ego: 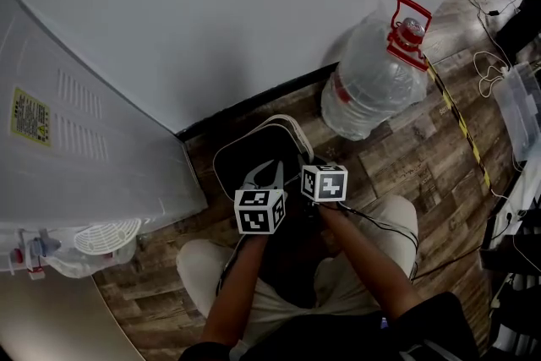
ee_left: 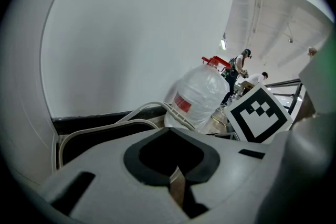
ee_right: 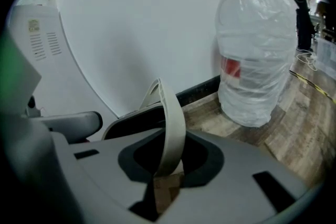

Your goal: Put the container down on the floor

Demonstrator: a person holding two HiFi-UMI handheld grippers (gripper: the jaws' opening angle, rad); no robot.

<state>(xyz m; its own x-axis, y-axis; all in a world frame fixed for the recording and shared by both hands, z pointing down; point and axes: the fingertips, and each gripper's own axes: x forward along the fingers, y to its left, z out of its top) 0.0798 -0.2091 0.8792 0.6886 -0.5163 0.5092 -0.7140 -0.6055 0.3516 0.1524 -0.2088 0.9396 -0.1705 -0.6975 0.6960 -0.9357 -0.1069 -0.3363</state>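
A person crouches over a wood-plank floor (ego: 406, 156) by a plain white wall (ego: 254, 4), holding tongs in each hand. The job looks almost finished: the container has been brought low to the foot of the wall and seems to rest on the floor or just above it, so letting go and drawing the tongs away is what remains. At far left stands a tall white ribbed appliance (ego: 76, 139) with a yellow label, well apart from the container. Right of it, in the middle and near the person's knees, is the task's thing, a black rounded container with a pale beige rim (ego: 245, 152). Its inside is dark and nothing shows in it. The left tongs (ego: 269, 169) reach over its near edge with the jaws drawn together to a thin slit. A pale sliver shows in that slit, and whether it is the rim cannot be told. Just beside them, the right tongs (ee_right: 169, 168) are clamped on the container's pale rim, which rises as a curved band from between the jaws. Farther right, near the wall, stands a large clear plastic water jug with a red cap and handle (ego: 372, 76), apart from the container. Whether it holds water cannot be told.
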